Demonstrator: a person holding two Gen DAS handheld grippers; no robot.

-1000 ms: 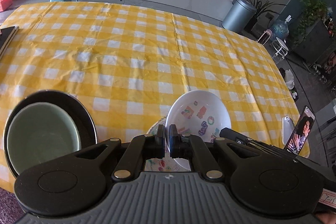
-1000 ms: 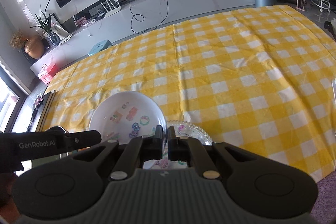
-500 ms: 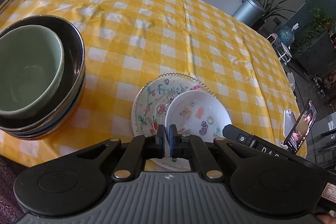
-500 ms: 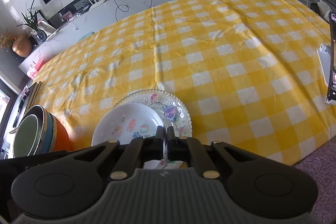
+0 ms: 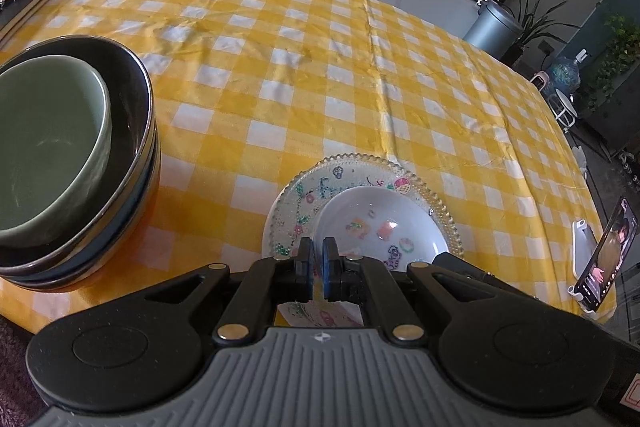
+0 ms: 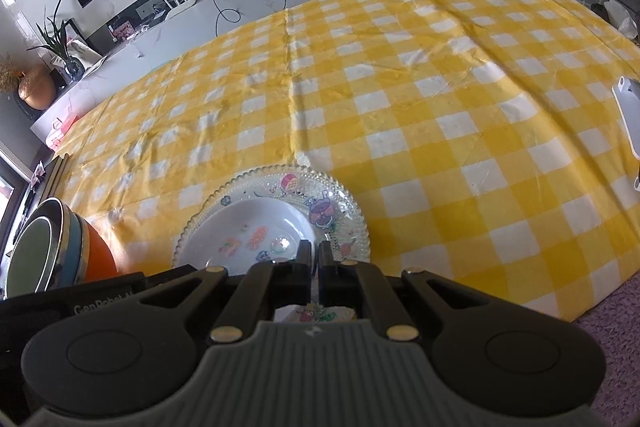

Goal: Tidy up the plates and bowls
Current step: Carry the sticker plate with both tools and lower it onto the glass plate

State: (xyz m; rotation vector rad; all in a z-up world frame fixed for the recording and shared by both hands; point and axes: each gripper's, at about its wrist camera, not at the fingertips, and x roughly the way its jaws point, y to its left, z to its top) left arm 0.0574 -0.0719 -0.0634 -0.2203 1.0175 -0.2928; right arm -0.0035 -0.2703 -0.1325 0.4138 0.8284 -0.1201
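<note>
the bowls look done, nested in a stack [image 5: 76, 155] at the bench's [image 5: 320, 59] near left, and both the left tool [image 5: 318, 269] and right tool [image 6: 315, 261] pinch the white sticker bowl's [image 5: 380, 227] near rim, resting on the beaded glass plate [image 5: 320, 183], unreleased.

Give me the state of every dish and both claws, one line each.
White bowl: upright on the plate, gripped at its near rim.
Glass plate: flat on the tablecloth.
Green bowl: nested atop the stack.
Left claw: shut on the bowl rim.
Right claw: shut on the bowl rim.
</note>
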